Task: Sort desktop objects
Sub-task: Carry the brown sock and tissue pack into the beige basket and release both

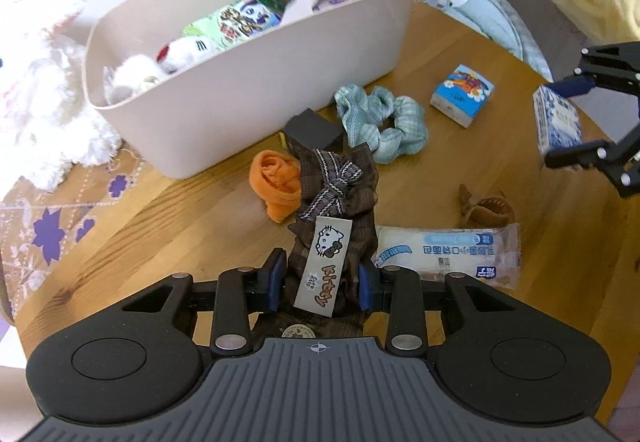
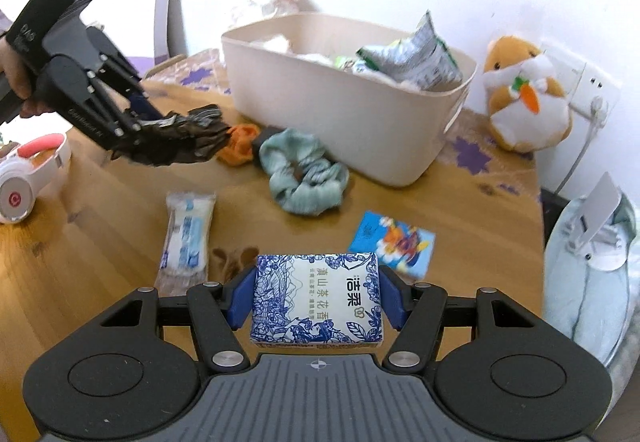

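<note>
Left gripper [image 1: 322, 284] jaws pinch brown plaid fabric bow with cartoon-cat tag [image 1: 335, 218], lifted above wooden tabletop [image 1: 160, 218]. Right gripper [image 2: 316, 298] jaws clamp blue-and-white floral tissue pack [image 2: 316, 298], near beige plastic bin [image 2: 344, 114].

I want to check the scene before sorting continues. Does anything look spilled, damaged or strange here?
Nothing looks spilled or broken. The table is only cluttered: a green scrunchie, an orange cloth, a bread packet and a small tissue pack lie loose. In the beige bin a snack bag sticks up above the rim.
</note>
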Available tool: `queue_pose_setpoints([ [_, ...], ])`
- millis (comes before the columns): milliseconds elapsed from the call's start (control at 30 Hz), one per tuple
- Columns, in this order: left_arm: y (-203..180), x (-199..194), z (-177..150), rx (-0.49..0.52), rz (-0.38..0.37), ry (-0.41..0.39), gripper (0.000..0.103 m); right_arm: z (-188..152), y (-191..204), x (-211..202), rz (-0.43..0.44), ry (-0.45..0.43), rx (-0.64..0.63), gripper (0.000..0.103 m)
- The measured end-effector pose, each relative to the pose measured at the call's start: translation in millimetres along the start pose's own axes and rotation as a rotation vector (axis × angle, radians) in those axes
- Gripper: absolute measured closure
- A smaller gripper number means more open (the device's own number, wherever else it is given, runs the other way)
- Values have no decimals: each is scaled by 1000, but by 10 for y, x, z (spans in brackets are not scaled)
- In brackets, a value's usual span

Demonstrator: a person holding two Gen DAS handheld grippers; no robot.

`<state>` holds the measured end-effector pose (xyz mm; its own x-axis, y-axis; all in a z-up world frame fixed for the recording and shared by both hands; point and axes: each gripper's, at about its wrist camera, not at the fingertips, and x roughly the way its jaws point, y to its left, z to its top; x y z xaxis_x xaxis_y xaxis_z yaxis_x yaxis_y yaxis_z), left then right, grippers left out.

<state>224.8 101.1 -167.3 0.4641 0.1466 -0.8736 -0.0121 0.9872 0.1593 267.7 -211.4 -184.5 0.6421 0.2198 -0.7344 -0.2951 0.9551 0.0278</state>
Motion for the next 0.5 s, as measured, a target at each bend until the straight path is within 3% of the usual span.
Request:
queue_pose_setpoints([
  [267,60,-320,58,9,9,-83,67,263,-164,-153,-21,-71,35,43],
  [500,262,-598,224,-1,63,-169,67,660,-258,-282,-54,-150,-6,43],
])
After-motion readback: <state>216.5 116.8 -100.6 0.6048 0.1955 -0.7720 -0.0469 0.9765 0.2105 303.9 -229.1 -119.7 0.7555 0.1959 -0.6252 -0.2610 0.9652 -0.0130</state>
